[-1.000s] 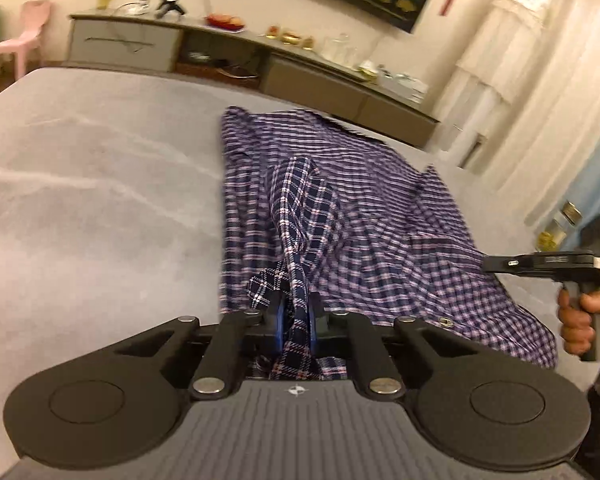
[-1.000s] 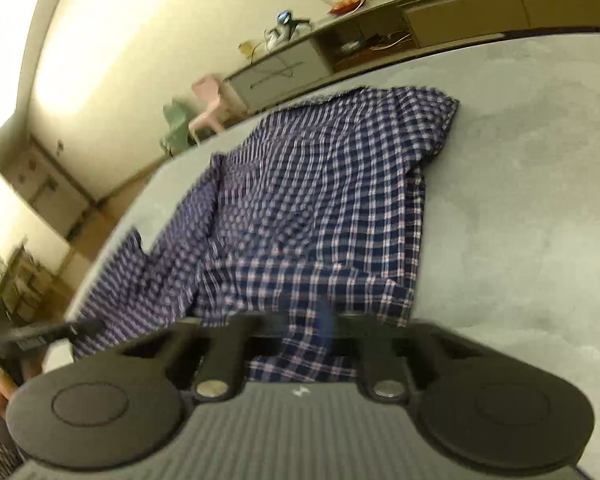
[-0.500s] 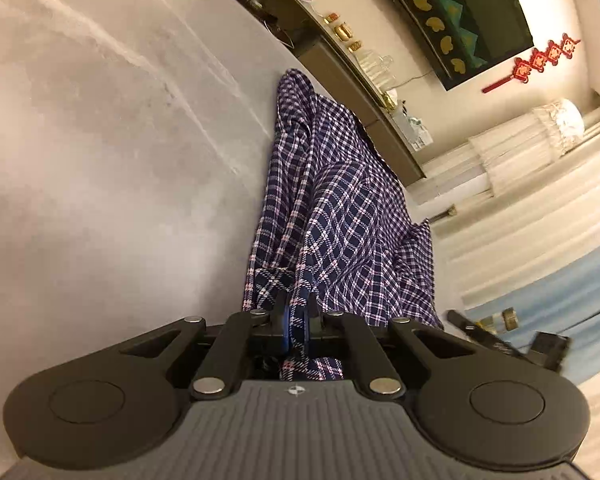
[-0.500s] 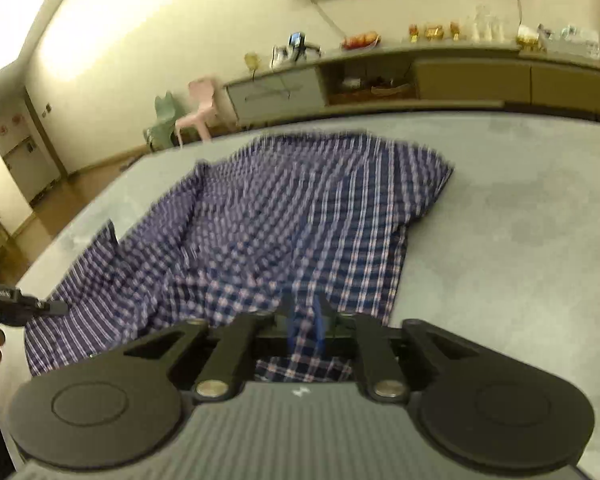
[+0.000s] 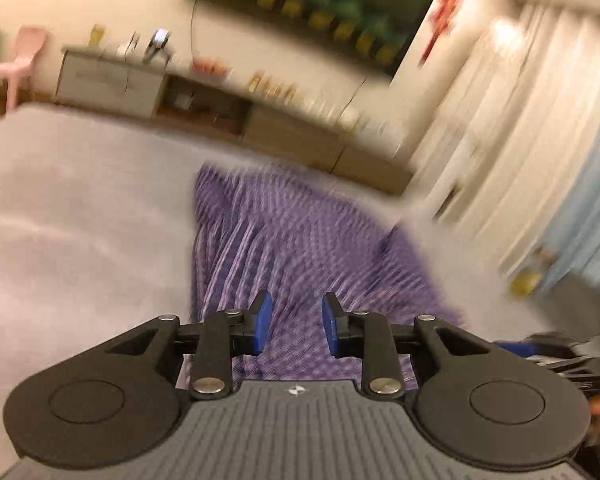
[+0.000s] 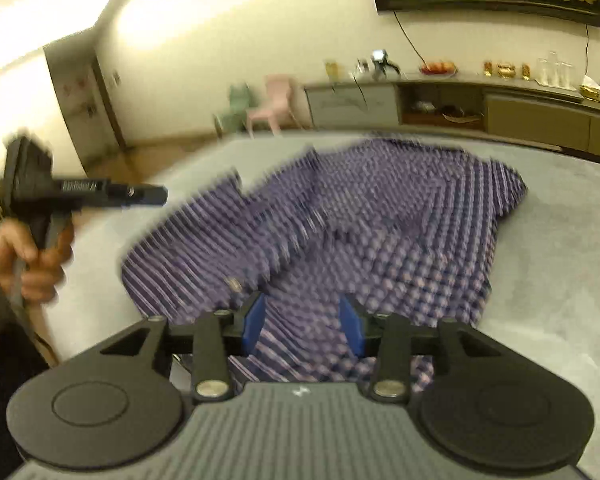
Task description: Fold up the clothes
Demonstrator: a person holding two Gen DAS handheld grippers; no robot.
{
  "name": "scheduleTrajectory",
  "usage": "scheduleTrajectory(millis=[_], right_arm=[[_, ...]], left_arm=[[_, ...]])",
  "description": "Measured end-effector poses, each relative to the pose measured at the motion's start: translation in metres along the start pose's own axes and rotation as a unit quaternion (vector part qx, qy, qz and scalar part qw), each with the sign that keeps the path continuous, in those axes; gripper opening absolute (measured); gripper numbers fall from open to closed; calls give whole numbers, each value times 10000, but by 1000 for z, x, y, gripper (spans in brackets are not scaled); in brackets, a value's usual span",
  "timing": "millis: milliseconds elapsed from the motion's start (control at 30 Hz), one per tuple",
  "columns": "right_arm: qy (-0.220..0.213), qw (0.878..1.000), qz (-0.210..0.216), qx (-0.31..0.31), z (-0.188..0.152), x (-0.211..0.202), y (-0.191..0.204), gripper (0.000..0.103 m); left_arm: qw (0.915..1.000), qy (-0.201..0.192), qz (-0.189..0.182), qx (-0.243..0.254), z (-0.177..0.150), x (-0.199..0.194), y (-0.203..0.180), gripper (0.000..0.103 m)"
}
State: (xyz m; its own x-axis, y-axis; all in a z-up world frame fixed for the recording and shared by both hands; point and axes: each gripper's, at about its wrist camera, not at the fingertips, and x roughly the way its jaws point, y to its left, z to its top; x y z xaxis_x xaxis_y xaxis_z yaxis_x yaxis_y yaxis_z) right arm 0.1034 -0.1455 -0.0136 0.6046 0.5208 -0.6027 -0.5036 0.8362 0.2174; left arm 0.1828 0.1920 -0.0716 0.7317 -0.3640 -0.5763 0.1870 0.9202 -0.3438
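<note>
both grippers: left gripper (image 5: 294, 326) and right gripper (image 6: 302, 326) have fingers spread, nothing between them
shirt: plaid shirt (image 6: 340, 232) lies rumpled on grey bed surface (image 6: 560, 264), partly doubled over, just ahead of both grippers
progress: early; one rough fold at most, edges uneven, more folds and squaring left
containers: none in view
blur: heavy, details unclear

Both tongs, left (image 5: 294, 326) & right (image 6: 303, 326), jaws spread wide, gripping nothing.
</note>
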Motion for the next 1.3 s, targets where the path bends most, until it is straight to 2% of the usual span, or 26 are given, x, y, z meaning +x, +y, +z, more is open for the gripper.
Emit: scheduleTrajectory(millis=[33,67,100,167,200,300,367,400,467,500,533,600,667,700,767,833,1000,1100,1133,1167,1200,1233,1267,1300], right_arm=[[210,9995,-255,-23,-3,12,-5,40],[414,9980,-478,74,-6,23,-13,38],[616,9955,-698,175,-10,34,-22,37],[507,9959,-470,587,-6,32,-36,36],[531,9950,-379,755,-1,31,-40,36],[-36,9956,-4,937,17,12,-48,36],[46,9957,-318,868,30,25,-58,37],[92,9953,-479,832,37,33,-63,37],[678,9920,-880,601,42,61,-74,37],[978,9886,-1031,505,43,74,-78,36],[934,9901,-955,438,53,71,-79,36],[819,9931,-785,305,73,64,-81,36],[514,9966,-613,176,110,57,-87,51],[431,9970,-634,70,130,61,-93,55],[334,9964,-769,-157,169,81,-106,69],[444,9952,-819,-295,206,119,-124,76],[1037,9883,-1098,-215,248,233,-167,78],[1335,9850,-1091,-96,247,273,-186,77],[1431,9838,-1077,-72,245,284,-192,71],[1541,9825,-1043,-54,242,289,-194,55],[1651,9811,-1007,-35,240,293,-196,45],[1528,9834,-968,-164,238,281,-185,29],[1396,9854,-928,-298,236,268,-173,18],[1262,9871,-888,-432,235,255,-162,13]], left_arm=[[9994,198,248,-123,-1,13,8,29],[9975,382,516,-295,-1,24,18,23],[9965,402,542,-498,1,26,26,23],[9962,324,521,-618,7,17,27,23],[9977,240,377,-518,10,11,22,23],[9998,50,-210,-18,18,0,-1,33],[9987,339,-52,370,18,20,-12,38],[9981,478,93,386,19,29,-10,38],[9960,739,402,288,23,47,-2,36],[9960,805,368,146,30,46,1,36],[9975,676,190,46,37,38,2,37],[9991,306,-252,-140,50,19,2,53],[9975,100,-599,-363,58,10,4,56],[9960,70,-765,-454,58,9,3,56],[9949,158,-911,-399,55,11,-5,56],[9949,256,-947,-248,50,13,-13,56],[9952,453,-848,-189,34,22,-13,56],[9939,469,-910,-409,33,23,-1,56],[9932,453,-965,-473,35,25,2,56],[9926,440,-1005,-523,37,28,3,56],[9920,428,-1040,-567,40,30,2,56],[9916,405,-1066,-615,44,35,0,56],[9911,379,-1090,-664,48,42,-2,56],[9906,359,-1102,-733,50,44,-3,57]])
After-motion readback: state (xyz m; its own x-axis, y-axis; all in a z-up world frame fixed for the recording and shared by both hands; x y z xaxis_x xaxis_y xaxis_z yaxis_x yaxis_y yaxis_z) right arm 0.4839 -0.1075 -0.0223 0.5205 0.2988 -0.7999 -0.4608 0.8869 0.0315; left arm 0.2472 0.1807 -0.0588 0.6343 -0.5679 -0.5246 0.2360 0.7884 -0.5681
